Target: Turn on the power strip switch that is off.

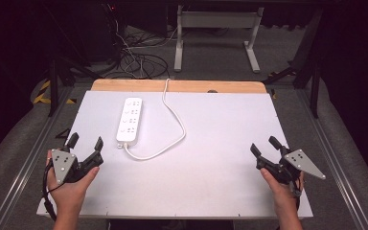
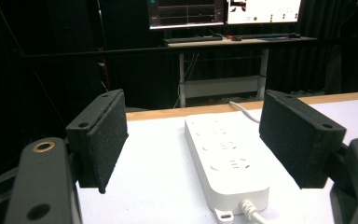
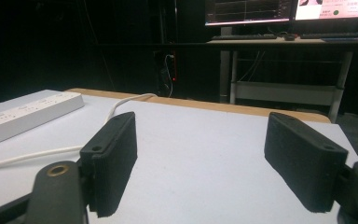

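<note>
A: What is seen between the spread jaws of the right gripper (image 3: 205, 163)?
B: Bare white table (image 3: 205, 140).
A: And farther left?
B: A white power strip (image 3: 28, 114), its cord (image 3: 98, 128) trailing.

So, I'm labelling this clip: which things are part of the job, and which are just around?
Likely in play: power strip, its cord, left gripper, right gripper, both open.
Just around: floor cables, desk frame, monitors.

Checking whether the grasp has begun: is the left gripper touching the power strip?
Apart. The high view shows bare table between the left gripper and the power strip; its jaws stand open and empty.
</note>
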Tool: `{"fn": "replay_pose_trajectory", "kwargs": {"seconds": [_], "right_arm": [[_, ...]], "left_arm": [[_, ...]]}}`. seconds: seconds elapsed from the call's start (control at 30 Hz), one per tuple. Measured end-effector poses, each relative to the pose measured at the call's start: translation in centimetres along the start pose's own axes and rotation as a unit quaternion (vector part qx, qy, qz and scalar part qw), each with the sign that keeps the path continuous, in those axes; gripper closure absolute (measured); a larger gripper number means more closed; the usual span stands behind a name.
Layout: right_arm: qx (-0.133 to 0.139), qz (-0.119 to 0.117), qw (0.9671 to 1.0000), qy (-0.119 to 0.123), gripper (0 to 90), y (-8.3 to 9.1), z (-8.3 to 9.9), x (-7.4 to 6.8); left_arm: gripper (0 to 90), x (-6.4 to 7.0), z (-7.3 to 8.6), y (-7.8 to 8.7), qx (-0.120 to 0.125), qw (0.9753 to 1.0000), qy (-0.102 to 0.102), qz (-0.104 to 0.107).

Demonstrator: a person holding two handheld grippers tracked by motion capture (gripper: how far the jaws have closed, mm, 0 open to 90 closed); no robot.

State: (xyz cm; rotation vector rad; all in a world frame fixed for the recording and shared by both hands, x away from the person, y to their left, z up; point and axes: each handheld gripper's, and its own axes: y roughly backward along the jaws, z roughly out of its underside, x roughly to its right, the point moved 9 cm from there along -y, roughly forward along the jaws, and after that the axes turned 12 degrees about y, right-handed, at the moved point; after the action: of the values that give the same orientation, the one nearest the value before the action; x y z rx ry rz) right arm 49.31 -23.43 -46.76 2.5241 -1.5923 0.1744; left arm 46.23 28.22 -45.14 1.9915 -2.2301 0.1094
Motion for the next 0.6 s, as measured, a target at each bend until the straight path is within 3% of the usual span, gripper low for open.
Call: {"fn": "replay_pose_trajectory", "kwargs": {"seconds": [0.6], "right_arm": [[0.002, 0.002, 1.0000, 0.000, 25.8, 0.24, -0.15, -0.04]], "left_arm": [[24.2, 0.06, 0.28, -0.07, -0.002, 1.0000, -0.008, -0.001]]}}
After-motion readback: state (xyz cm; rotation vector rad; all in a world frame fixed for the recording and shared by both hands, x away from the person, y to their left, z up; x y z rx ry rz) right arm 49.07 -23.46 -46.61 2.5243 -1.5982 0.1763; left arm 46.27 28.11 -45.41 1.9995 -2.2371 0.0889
